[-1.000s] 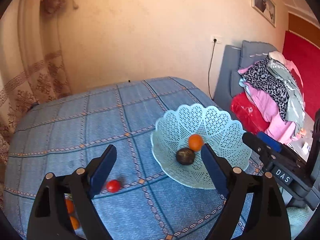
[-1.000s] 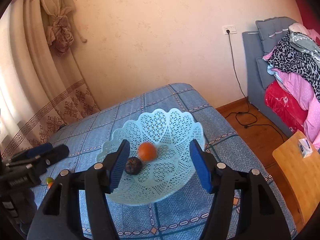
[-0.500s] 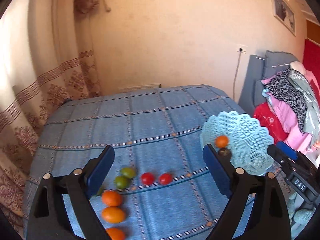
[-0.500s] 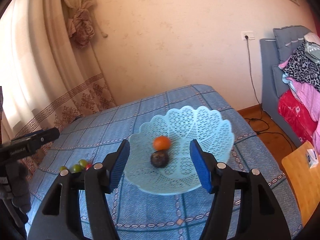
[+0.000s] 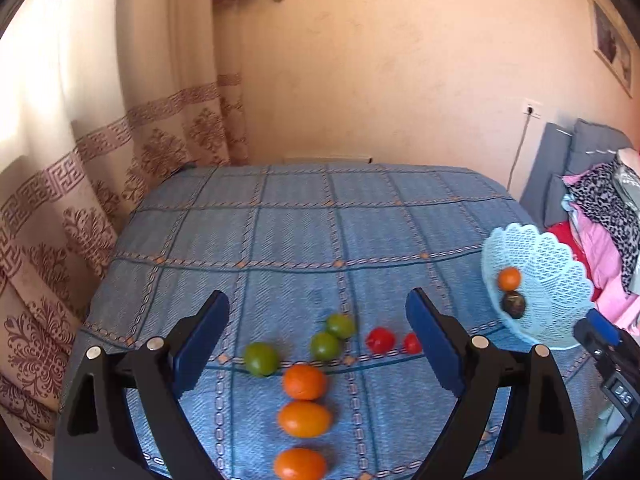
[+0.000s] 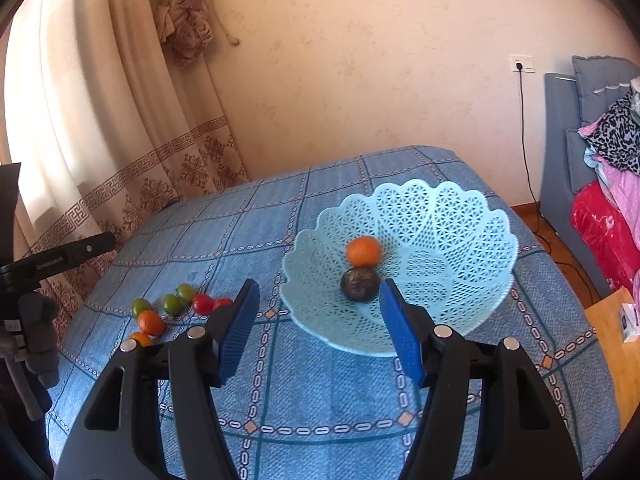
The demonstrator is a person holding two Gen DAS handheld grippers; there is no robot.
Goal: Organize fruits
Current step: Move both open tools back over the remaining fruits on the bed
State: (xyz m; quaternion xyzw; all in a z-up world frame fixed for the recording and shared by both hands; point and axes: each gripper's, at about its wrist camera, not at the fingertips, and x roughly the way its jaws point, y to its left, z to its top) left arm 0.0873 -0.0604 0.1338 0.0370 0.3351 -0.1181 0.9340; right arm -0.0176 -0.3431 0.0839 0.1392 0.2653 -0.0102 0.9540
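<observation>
Left wrist view: the left gripper (image 5: 316, 338) is hanging open and empty, its jaws having just widened, over small, firm, roll-prone fruits (image 5: 304, 382); pinching across their middles looks safest. Right wrist view: the right gripper (image 6: 318, 324) is gaping empty, basket (image 6: 460, 220) at one o'clock.

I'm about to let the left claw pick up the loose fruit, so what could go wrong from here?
1. The green tomatoes, red ones and oranges lie close together; the open left claw may nudge neighbours, and round fruit could roll.
2. The basket sits near the table's right edge, so a bump might push it off.
</observation>
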